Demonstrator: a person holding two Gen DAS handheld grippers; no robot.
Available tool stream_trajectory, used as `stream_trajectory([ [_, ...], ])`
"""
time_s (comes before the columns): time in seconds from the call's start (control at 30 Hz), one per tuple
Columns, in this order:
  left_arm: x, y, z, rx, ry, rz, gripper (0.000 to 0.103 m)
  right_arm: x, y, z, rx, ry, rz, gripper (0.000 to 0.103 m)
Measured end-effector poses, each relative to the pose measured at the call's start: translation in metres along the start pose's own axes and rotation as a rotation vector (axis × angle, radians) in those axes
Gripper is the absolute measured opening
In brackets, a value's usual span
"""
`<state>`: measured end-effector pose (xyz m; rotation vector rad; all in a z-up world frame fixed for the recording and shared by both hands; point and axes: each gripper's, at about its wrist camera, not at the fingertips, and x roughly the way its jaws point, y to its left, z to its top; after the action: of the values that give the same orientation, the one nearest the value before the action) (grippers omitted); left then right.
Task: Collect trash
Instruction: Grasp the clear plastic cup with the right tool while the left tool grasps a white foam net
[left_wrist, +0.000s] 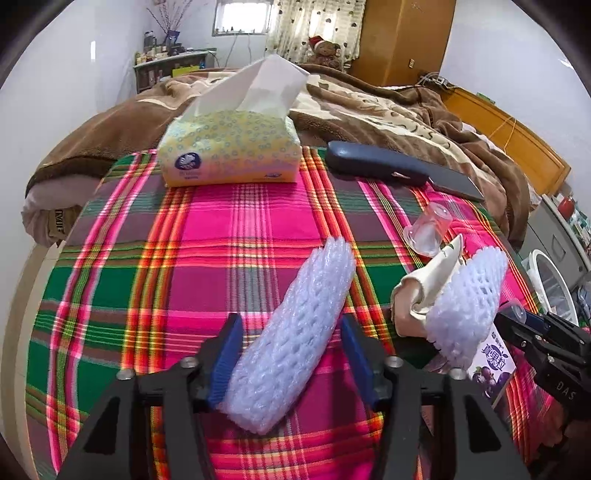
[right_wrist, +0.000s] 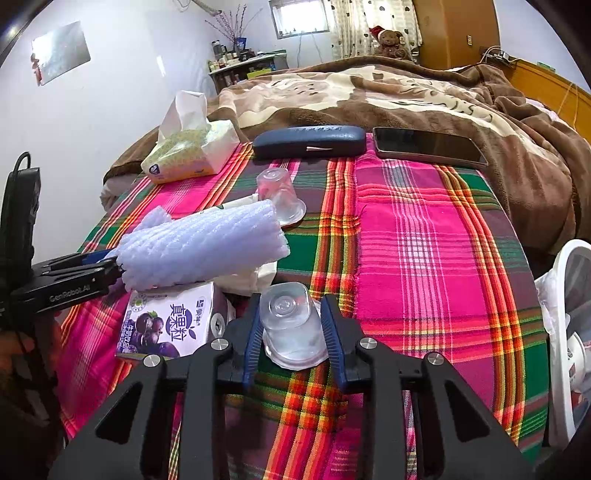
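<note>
Your left tool (left_wrist: 291, 354) straddles the foam net sleeve (left_wrist: 295, 339) near the table's (left_wrist: 110, 295) front edge, jaws half open: it is featherlight and squashy, so pinch mid-length. Your right tool (right_wrist: 291, 332) clamps the clear cup (right_wrist: 290, 325), thin and crushable.

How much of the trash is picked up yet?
Nothing looks binned yet. In hand: the right gripper is shut on a clear cup, and the left gripper straddles a foam net. Left on the cloth: another cup, a second net, a milk carton and crumpled paper.
</note>
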<state>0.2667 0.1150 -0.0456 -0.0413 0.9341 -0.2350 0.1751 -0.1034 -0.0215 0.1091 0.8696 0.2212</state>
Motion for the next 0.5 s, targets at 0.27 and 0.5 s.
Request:
stream_trajectory([
  [0.27, -0.003, -0.006, -0.001, 0.001, -0.003, -0.004, 0.03, -0.004, 0.0, -0.002, 0.005, -0.016, 0.012, 0.03],
  [0.5, -0.015, -0.01, -0.007, -0.009, -0.017, 0.001, 0.028, -0.01, -0.003, -0.003, 0.022, -0.033, 0.021, 0.029],
])
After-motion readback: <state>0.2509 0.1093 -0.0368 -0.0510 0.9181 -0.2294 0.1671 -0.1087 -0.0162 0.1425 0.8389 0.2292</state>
